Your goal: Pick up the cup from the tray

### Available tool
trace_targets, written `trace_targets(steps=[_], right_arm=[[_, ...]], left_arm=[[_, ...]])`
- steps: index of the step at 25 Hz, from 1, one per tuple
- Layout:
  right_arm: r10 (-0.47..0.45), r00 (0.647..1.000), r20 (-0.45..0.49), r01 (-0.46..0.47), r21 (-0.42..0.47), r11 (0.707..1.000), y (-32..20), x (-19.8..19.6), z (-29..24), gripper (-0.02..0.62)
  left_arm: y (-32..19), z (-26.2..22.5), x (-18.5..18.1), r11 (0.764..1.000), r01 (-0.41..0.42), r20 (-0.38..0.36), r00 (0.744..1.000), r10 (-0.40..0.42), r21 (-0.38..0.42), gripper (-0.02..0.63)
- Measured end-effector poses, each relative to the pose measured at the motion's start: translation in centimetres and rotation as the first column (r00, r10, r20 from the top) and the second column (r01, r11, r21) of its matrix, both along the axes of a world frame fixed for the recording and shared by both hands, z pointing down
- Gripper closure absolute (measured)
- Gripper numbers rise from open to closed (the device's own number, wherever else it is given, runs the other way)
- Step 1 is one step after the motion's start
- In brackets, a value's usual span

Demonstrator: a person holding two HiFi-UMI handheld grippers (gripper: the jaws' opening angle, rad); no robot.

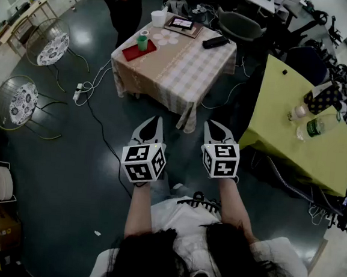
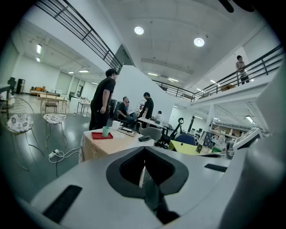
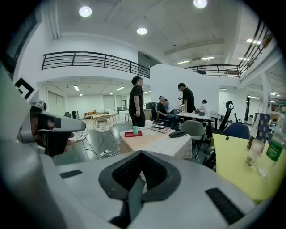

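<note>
Both grippers, the left gripper [image 1: 155,122] and the right gripper [image 1: 214,127], hover low in front of the person, each with its jaws pressed together on nothing. The green cup [image 1: 143,42] stands upright on the red tray [image 1: 130,53] at the far left of the checked table [image 1: 179,69], well ahead (the left gripper looks slightly nearer).

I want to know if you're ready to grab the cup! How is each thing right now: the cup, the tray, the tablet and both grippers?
green cup: upright on the red tray, untouched.
red tray: flat on the checked table's corner.
tablet: screen lit.
left gripper: shut, empty, short of the table.
right gripper: shut, empty, short of the table.
</note>
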State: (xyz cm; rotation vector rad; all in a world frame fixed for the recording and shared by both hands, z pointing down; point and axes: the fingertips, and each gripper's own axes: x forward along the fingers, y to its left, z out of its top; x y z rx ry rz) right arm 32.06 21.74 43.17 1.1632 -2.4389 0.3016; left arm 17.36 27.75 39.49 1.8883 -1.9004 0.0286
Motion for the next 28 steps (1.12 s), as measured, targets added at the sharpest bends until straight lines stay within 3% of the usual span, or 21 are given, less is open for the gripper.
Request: trace_targets(steps=[12, 18, 22, 28], right_arm=[[0.003, 1.0, -0.007, -0.003, 0.003, 1.0, -1.6, -1.9, -0.1, 0.584], [0.032, 0.997, 0.075, -0.031, -0.007, 0.999, -4.0, -3.8, -0.3, 0.583], [-0.004, 0.996, 0.089, 0.007, -0.031, 0.999, -5.5, -6.2, 0.0, 0.574], [-0.061, 0.991, 0.119, 0.063, -0.017, 0.998, -8.1, -10.7, -1.2, 0.404]], left_arm=[[-2.1, -0.3, -1.9, 1.0, 0.001, -0.004, 1.0, -0.001, 0.009, 0.597], [-3.6, 0.5, -4.1, 1.0, 0.012, -0.009, 1.0, -0.012, -0.014, 0.597], [-5.2, 0.9, -6.1, 0.999, 0.022, -0.006, 1.0, -0.022, -0.028, 0.597], [-8.8, 1.0, -9.5, 0.997, 0.009, 0.018, 1.0, -0.008, -0.076, 0.597]])
